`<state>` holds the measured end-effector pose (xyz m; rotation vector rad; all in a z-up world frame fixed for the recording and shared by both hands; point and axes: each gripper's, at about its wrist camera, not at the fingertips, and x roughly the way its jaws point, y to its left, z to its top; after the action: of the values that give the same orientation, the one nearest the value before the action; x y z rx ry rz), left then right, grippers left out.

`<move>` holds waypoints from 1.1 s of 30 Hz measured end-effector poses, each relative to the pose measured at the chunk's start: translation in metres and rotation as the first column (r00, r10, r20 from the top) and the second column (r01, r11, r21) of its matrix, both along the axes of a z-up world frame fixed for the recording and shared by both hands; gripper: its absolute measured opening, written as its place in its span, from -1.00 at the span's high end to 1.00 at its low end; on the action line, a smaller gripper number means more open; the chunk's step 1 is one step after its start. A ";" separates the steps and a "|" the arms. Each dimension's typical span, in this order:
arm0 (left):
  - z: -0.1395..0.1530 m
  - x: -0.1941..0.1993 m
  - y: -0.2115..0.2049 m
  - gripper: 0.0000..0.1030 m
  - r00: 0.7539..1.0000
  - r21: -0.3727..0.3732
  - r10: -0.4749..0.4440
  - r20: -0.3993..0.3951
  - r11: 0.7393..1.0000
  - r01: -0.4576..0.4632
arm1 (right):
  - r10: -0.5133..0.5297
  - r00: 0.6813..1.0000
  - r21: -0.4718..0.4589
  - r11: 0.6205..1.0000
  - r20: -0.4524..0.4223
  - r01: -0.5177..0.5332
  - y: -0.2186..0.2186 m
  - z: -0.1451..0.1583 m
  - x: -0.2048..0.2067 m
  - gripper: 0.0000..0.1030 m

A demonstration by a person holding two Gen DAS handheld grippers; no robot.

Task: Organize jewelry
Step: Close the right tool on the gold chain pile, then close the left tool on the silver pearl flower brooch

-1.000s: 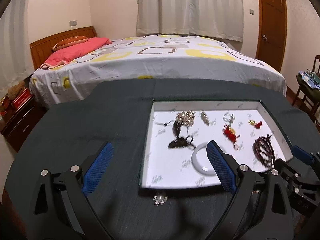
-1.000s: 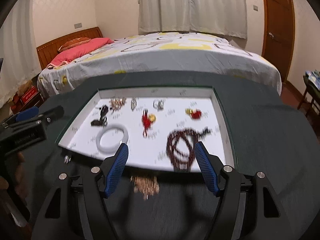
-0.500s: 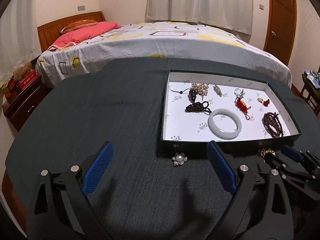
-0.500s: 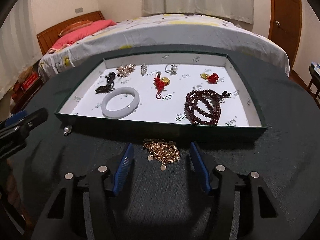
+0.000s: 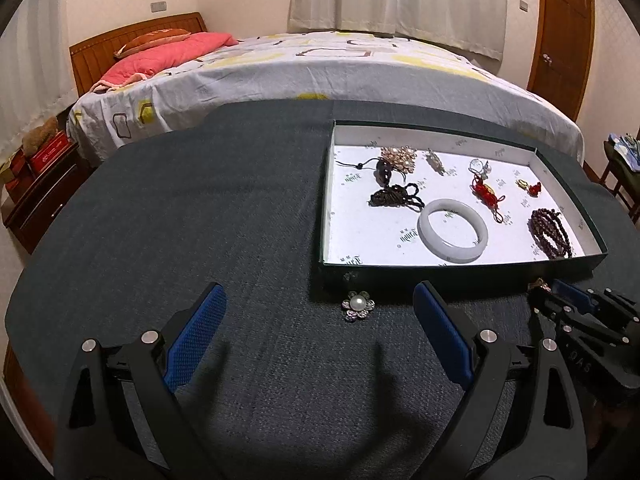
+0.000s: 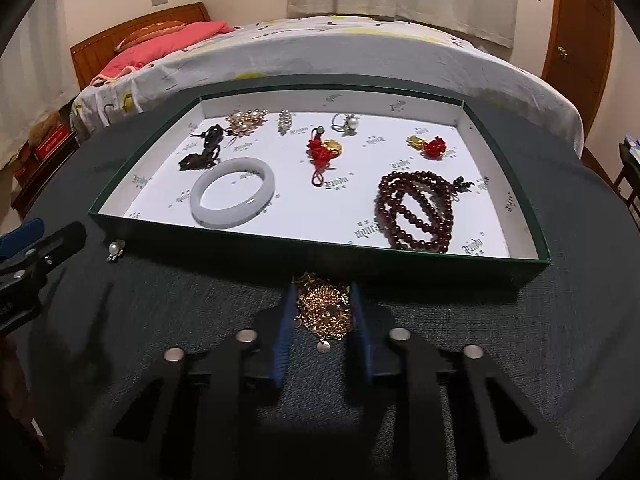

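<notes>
A dark green tray (image 6: 304, 249) with a white floor (image 5: 372, 236) holds a white bangle (image 6: 233, 193), a dark red bead bracelet (image 6: 414, 210), red knot charms and several small pieces. A gold chain (image 6: 326, 312) lies on the dark table just in front of the tray. My right gripper (image 6: 322, 300) has its blue fingers closed in around the chain, down on the table. A pearl flower brooch (image 5: 358, 305) lies in front of the tray's left corner. My left gripper (image 5: 320, 312) is open and empty, just behind the brooch.
The table has a dark grey cloth (image 5: 180, 208). A bed (image 5: 320, 64) stands beyond its far edge, a wooden nightstand (image 5: 36, 184) at the left and a door (image 5: 560, 28) at the back right. The right gripper shows at the lower right of the left wrist view (image 5: 580, 320).
Both grippers have dropped toward the table in front of the tray. The right gripper's fingers have narrowed from wide open to close around the gold chain. The left stays wide open.
</notes>
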<state>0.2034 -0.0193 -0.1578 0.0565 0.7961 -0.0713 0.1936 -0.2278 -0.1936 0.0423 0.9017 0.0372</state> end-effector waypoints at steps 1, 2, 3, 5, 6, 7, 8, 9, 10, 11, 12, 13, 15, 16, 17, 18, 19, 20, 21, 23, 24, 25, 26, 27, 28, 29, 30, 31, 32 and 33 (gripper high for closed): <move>0.000 0.000 0.000 -0.79 1.000 0.001 -0.002 0.000 1.000 0.002 | 0.001 1.000 0.002 1.000 0.001 -0.001 0.000 0.000 -0.001 0.64; 0.000 -0.001 -0.001 -0.79 1.000 0.000 -0.005 -0.002 1.000 0.005 | 0.003 1.000 0.008 1.000 0.002 -0.003 -0.001 0.000 -0.002 0.64; -0.001 0.000 -0.001 -0.79 1.000 -0.002 -0.008 -0.004 1.000 0.008 | 0.004 1.000 0.015 1.000 0.003 -0.004 -0.003 0.001 -0.002 0.66; -0.002 0.000 -0.001 -0.79 1.000 -0.015 -0.014 -0.008 1.000 0.014 | 0.003 1.000 0.033 0.999 0.000 -0.003 -0.006 0.001 -0.003 0.69; -0.002 0.000 -0.002 -0.79 1.000 -0.018 -0.015 -0.011 1.000 0.015 | 0.000 1.000 0.048 0.999 -0.001 0.000 -0.008 0.001 -0.004 0.69; -0.003 0.000 -0.002 -0.79 1.000 -0.021 -0.017 -0.015 1.000 0.017 | -0.002 1.000 0.050 0.999 0.000 0.002 -0.009 0.002 -0.005 0.70; -0.004 0.000 -0.003 -0.79 1.000 -0.023 -0.020 -0.018 1.000 0.020 | -0.005 1.000 0.050 0.999 0.004 0.005 -0.010 0.003 -0.006 0.70; -0.005 0.001 -0.004 -0.79 1.000 -0.023 -0.022 -0.021 0.999 0.022 | -0.007 1.000 0.051 0.999 0.007 0.006 -0.011 0.004 -0.007 0.71; -0.007 0.001 -0.006 -0.79 0.999 -0.024 -0.027 -0.025 0.999 0.027 | -0.009 1.000 0.054 0.998 0.012 0.008 -0.013 0.006 -0.009 0.72; -0.008 0.001 -0.007 -0.79 0.999 -0.024 -0.030 -0.028 0.999 0.030 | -0.013 1.000 0.056 0.998 0.018 0.012 -0.015 0.008 -0.011 0.72; -0.008 0.000 -0.009 -0.79 0.999 -0.024 -0.032 -0.028 0.999 0.031 | -0.015 1.000 0.056 0.998 0.021 0.014 -0.017 0.009 -0.011 0.72; -0.009 0.000 -0.010 -0.79 0.999 -0.025 -0.035 -0.030 0.999 0.034 | -0.020 0.999 0.056 0.998 0.027 0.018 -0.019 0.011 -0.013 0.72; -0.012 0.001 -0.012 -0.79 0.999 -0.028 -0.039 -0.033 0.999 0.038 | -0.033 0.999 0.060 0.998 0.036 0.031 -0.026 0.015 -0.016 0.73; -0.014 0.002 -0.014 -0.79 0.999 -0.030 -0.040 -0.037 0.999 0.038 | -0.038 0.999 0.062 0.997 0.038 0.036 -0.028 0.016 -0.016 0.73; -0.015 0.002 -0.014 -0.78 0.998 -0.035 -0.041 -0.041 0.999 0.040 | -0.043 0.998 0.064 0.997 0.041 0.041 -0.031 0.017 -0.017 0.73; -0.017 0.003 -0.015 -0.72 0.998 -0.041 -0.044 -0.047 0.998 0.042 | -0.049 0.998 0.066 0.997 0.044 0.046 -0.034 0.018 -0.018 0.73; -0.020 0.004 -0.016 -0.61 0.998 -0.043 -0.046 -0.054 0.998 0.044 | -0.052 0.998 0.069 0.996 0.045 0.049 -0.036 0.018 -0.019 0.73; -0.021 0.006 -0.017 -0.58 0.997 -0.042 -0.046 -0.059 0.998 0.044 | -0.055 0.997 0.073 0.996 0.045 0.052 -0.038 0.018 -0.020 0.73; -0.024 0.008 -0.018 -0.54 0.997 -0.041 -0.047 -0.068 0.998 0.044 | -0.056 0.997 0.077 0.996 0.046 0.052 -0.039 0.018 -0.020 0.73; -0.027 0.011 -0.019 -0.50 0.996 -0.042 -0.047 -0.077 0.998 0.044 | -0.059 0.997 0.086 0.995 0.048 0.054 -0.041 0.018 -0.021 0.73; -0.029 0.014 -0.019 -0.48 0.996 -0.040 -0.045 -0.081 0.998 0.042 | -0.058 0.997 0.093 0.994 0.047 0.054 -0.042 0.017 -0.021 0.73; -0.031 0.015 -0.019 -0.45 0.996 -0.040 -0.045 -0.083 0.998 0.042 | -0.058 0.997 0.096 0.994 0.048 0.053 -0.042 0.017 -0.021 0.73; -0.032 0.017 -0.019 -0.41 0.995 -0.040 -0.046 -0.085 0.998 0.043 | -0.057 0.997 0.098 0.994 0.048 0.052 -0.043 0.016 -0.021 0.73; -0.033 0.018 -0.019 -0.30 0.995 -0.039 -0.047 -0.090 0.998 0.044 | -0.056 0.997 0.101 0.994 0.048 0.051 -0.043 0.016 -0.021 0.73; -0.034 0.020 -0.019 -0.22 0.994 -0.041 -0.049 -0.096 0.998 0.045 | -0.055 0.997 0.103 0.993 0.048 0.050 -0.043 0.016 -0.021 0.73; -0.036 0.021 -0.019 -0.18 0.993 -0.045 -0.051 -0.103 0.998 0.047 | -0.055 0.997 0.105 0.993 0.047 0.050 -0.043 0.015 -0.021 0.73; -0.036 0.020 -0.019 -0.14 0.994 -0.041 -0.051 -0.100 0.998 0.047 | -0.055 0.997 0.108 0.993 0.047 0.050 -0.044 0.015 -0.020 0.73; -0.036 0.021 -0.019 -0.07 0.994 -0.042 -0.054 -0.100 0.998 0.050 | -0.056 0.997 0.110 0.993 0.047 0.051 -0.044 0.015 -0.020 0.73; -0.036 0.021 -0.018 -0.02 0.994 -0.042 -0.057 -0.098 0.998 0.053 | -0.057 0.997 0.112 0.992 0.046 0.052 -0.045 0.014 -0.020 0.73; -0.035 0.020 -0.018 0.12 0.994 -0.042 -0.060 -0.095 0.998 0.056 | -0.058 0.997 0.114 0.992 0.046 0.052 -0.045 0.014 -0.020 0.73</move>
<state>0.2237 -0.0372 -0.1932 0.0388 0.8893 -0.1456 0.1734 -0.2725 -0.1798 0.1709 0.8481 0.0378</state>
